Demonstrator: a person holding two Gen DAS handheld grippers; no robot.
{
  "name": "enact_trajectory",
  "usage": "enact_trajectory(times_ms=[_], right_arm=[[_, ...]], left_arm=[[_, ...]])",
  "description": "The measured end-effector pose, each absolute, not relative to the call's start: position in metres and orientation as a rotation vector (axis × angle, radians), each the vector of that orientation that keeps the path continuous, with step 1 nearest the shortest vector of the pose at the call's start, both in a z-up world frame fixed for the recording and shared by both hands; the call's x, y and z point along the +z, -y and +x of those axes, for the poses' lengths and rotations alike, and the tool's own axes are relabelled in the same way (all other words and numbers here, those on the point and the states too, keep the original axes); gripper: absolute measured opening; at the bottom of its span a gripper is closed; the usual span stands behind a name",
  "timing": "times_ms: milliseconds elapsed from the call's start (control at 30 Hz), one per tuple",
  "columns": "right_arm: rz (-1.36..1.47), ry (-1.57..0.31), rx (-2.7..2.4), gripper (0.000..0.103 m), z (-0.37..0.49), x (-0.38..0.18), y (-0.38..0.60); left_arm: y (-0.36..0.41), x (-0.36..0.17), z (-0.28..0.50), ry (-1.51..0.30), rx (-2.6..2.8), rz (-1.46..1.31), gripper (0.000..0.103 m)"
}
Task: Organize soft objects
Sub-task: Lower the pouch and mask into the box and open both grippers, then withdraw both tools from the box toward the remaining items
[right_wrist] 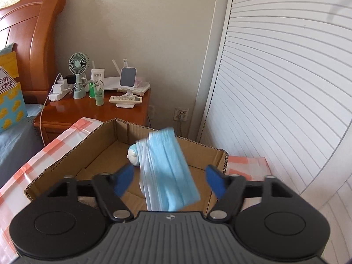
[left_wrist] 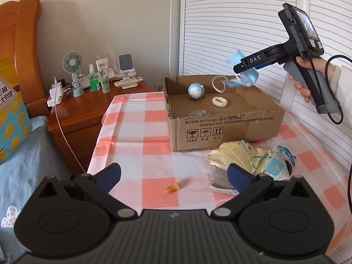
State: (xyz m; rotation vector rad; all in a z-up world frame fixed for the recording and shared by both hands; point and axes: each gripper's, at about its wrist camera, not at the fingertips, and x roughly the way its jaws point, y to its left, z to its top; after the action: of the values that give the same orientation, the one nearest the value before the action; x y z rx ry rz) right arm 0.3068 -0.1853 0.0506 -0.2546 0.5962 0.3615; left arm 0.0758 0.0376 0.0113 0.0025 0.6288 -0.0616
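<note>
My right gripper hangs over the box with its jaws spread; the blue mask sits loose between the pads, neither pad pressing it, and it looks blurred. From the left camera the mask shows at about 2 o'clock, above the box's far right corner, at the tip of the right gripper. My left gripper is spread wide and empty, low over the checked cloth. An orange earplug lies just ahead between its fingers. At 3 o'clock of it lie a grey pouch, a yellow cloth and a blue sachet, bunched in front of the box. Inside the box sit a round blue toy and a cream scrunchie.
</note>
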Motion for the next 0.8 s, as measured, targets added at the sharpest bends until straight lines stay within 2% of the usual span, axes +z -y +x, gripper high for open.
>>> enact_trajectory(times_ms=[67,133,500,800], right_arm=[[-0.235,-0.603,0.361,0.101,0.303,0.049,0.189],[-0.217,-0.623,0.370,0.103,0.298,0.048,0.191],[-0.254,-0.669,0.366,0.103,0.231,0.052,0.197],[-0.254,-0.697,0.327,0.103,0.177,0.031,0.197]], left_arm=[[-0.039,0.010,0.071,-0.629,-0.050,0.000,0.102],[-0.039,0.009,0.068,-0.628,-0.042,0.012,0.102],[-0.031,0.014,0.059,-0.617,-0.049,0.018,0.102],[-0.027,0.018,0.049,-0.600,-0.050,0.028,0.102]])
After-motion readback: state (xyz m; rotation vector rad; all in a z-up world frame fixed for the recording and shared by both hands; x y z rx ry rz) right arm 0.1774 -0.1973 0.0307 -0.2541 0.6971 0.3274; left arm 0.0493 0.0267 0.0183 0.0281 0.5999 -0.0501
